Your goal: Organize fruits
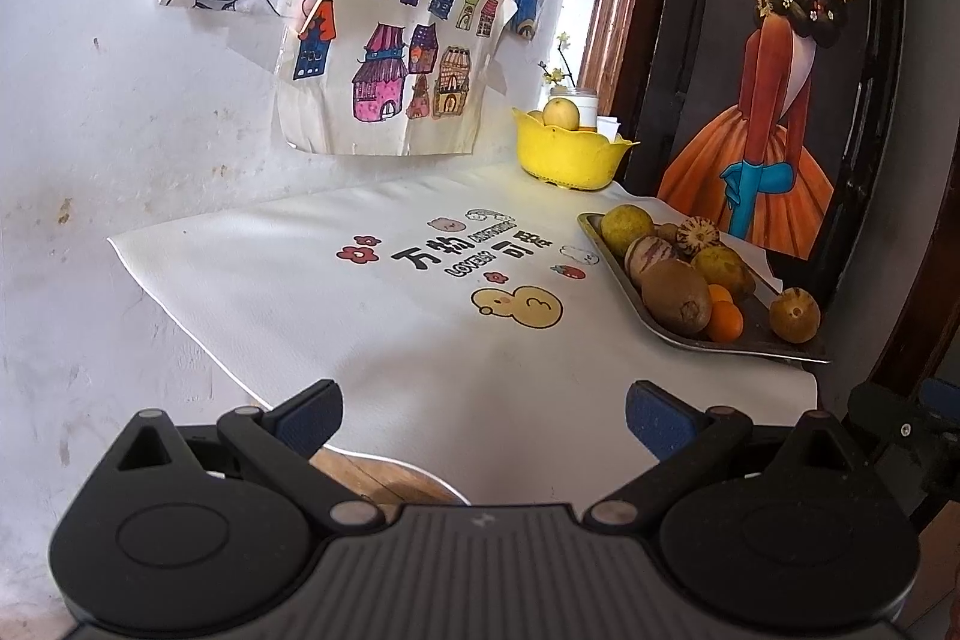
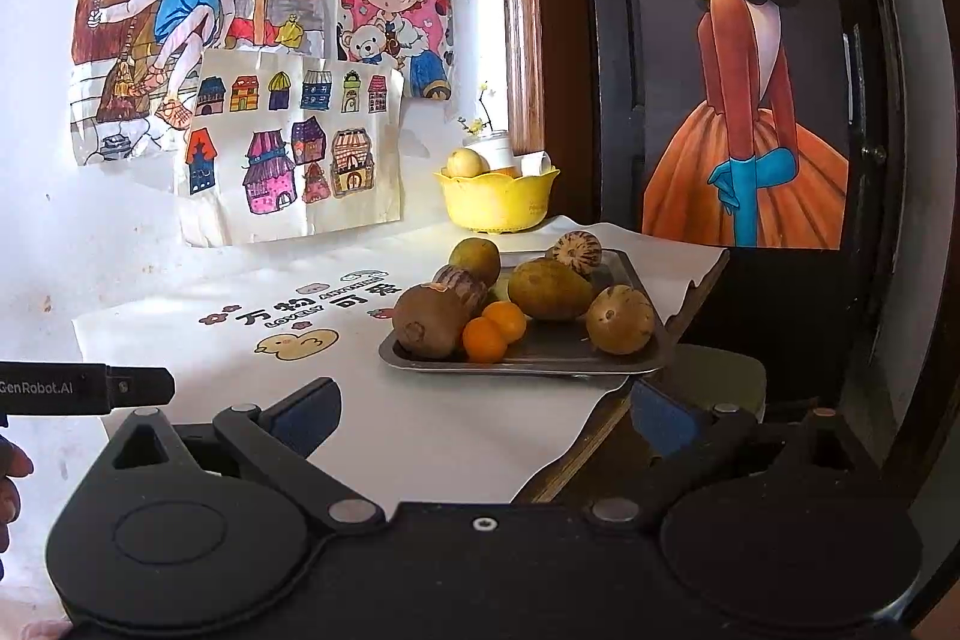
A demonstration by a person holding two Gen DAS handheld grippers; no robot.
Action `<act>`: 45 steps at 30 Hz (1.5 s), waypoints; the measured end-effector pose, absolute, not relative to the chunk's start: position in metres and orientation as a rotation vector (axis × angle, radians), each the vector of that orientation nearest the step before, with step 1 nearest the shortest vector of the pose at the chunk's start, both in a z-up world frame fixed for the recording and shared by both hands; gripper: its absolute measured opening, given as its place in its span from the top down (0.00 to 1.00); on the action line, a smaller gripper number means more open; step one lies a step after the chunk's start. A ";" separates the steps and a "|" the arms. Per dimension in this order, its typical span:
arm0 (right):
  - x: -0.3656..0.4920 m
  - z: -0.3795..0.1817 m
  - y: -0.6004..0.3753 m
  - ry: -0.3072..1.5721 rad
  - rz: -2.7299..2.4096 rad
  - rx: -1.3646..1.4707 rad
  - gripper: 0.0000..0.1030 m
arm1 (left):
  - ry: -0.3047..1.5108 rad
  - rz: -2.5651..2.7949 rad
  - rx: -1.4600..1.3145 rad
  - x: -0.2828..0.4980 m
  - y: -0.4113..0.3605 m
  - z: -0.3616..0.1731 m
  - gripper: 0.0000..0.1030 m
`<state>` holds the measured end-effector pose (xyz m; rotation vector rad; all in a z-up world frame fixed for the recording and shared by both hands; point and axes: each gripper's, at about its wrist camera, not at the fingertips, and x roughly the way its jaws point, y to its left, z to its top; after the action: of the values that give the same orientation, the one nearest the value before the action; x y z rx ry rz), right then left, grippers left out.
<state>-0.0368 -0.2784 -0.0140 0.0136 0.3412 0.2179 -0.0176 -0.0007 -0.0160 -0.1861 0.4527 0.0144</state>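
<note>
A metal tray [image 2: 540, 367] [image 1: 606, 244] at the table's right side holds several fruits: a brown kiwi [image 2: 427, 322] [image 1: 677, 296], two small oranges [image 2: 483, 339] [image 1: 725, 321], yellow-green pears [image 2: 549, 287], striped melons [image 2: 577, 250] and a spotted round fruit [image 2: 621, 319] [image 1: 795, 314]. A yellow bowl [image 2: 497, 205] [image 1: 567, 154] at the back holds a pale fruit [image 2: 465, 162] [image 1: 561, 113]. My left gripper [image 1: 483, 418] is open and empty over the front of the white mat. My right gripper [image 2: 480, 418] is open and empty just in front of the tray.
The white printed mat [image 1: 360, 316] covers a wooden table [image 2: 576, 460] against a white wall with drawings [image 2: 288, 148]. A dark door with a girl poster [image 2: 750, 100] stands right behind the tray. A white jar [image 2: 498, 148] sits behind the bowl. The left gripper's body [image 2: 84, 388] shows at left.
</note>
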 end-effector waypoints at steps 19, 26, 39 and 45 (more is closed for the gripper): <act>-0.039 -0.017 -0.275 0.343 0.224 0.017 0.01 | 0.458 0.014 -0.186 -0.019 -0.001 -0.017 0.00; -0.039 -0.017 -0.274 0.344 0.223 0.018 0.01 | 0.461 0.013 -0.187 -0.019 -0.002 -0.018 0.00; -0.042 -0.018 -0.270 0.348 0.227 0.016 0.01 | 0.471 -0.005 -0.197 -0.021 -0.003 -0.019 0.00; -0.043 -0.018 -0.268 0.349 0.226 0.018 0.01 | 0.476 -0.007 -0.197 -0.020 -0.004 -0.018 0.00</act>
<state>-0.0432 -0.2679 -0.0183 0.0179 0.3485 0.2263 -0.0197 -0.0044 -0.0183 -0.1966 0.4757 -0.0067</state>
